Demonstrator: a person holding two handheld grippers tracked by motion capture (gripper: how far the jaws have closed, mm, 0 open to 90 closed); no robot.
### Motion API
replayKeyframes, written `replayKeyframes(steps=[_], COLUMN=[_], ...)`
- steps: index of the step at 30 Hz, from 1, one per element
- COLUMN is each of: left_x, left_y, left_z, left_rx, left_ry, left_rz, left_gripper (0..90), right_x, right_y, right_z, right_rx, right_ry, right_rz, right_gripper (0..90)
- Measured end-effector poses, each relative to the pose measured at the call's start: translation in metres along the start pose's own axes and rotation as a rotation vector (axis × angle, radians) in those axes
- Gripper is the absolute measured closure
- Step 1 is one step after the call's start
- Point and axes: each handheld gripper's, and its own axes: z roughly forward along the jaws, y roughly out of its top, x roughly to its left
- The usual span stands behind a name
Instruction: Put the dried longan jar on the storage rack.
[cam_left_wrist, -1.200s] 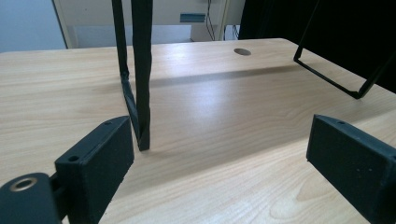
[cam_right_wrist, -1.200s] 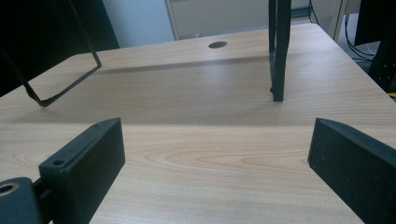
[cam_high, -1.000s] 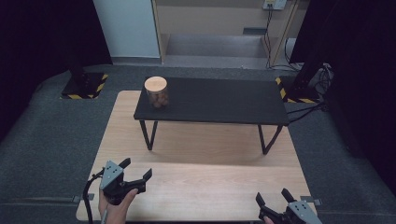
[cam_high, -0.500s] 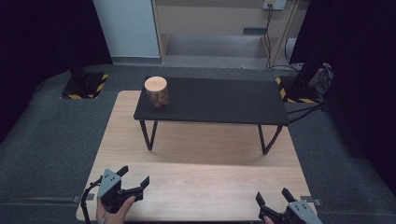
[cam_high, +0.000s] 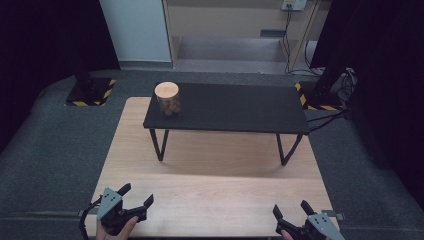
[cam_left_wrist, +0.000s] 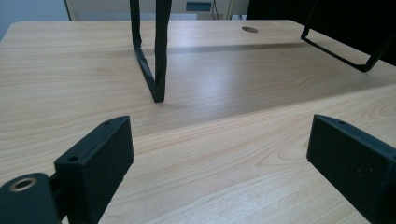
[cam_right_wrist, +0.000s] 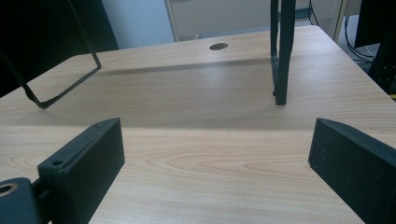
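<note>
Light wooden table (cam_high: 215, 210) carries a low black stand (cam_high: 235, 107) on thin legs. A lidded jar (cam_high: 167, 98) with brown contents stands on the stand's far-left corner, likely the thing to be handled. Left gripper (cam_high: 134, 200) and right gripper (cam_high: 291, 215) hover at the near edge, jaws spread wide, both empty. Judged a starting stance; next calls for a long forward reach to the jar.

- I see the low black metal-legged bench (cam_high: 235, 107) standing on the pale wooden tabletop (cam_high: 210, 200).
- The wooden-lidded glass jar (cam_high: 167, 98) sits on its far-left corner.
- Both grippers are at the near edge.
</note>
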Motion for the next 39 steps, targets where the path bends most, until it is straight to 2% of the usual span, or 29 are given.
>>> replayKeyframes(steps=[11,19,39], left_x=[-0.0005,-0.0063,-0.0027], left_y=[-0.0072,-0.004,-0.0041], left_z=[0.002,0.0009,0.0007], left_rx=[0.0,-0.011,-0.006], left_ry=[0.004,0.028,0.04], left_rz=[-0.012,0.037,0.013], left_gripper=[5.9,5.9,5.9], right_x=[-0.0012,-0.0009,-0.0027], right_y=[0.0007,0.0016,0.0007], right_z=[0.0041,0.0039,0.0072], right_rx=[-0.006,-0.018,-0.015], right_ry=[-0.003,-0.004,-0.006], right_rz=[0.0,0.005,0.02], right_gripper=[3.6,3.6,3.6])
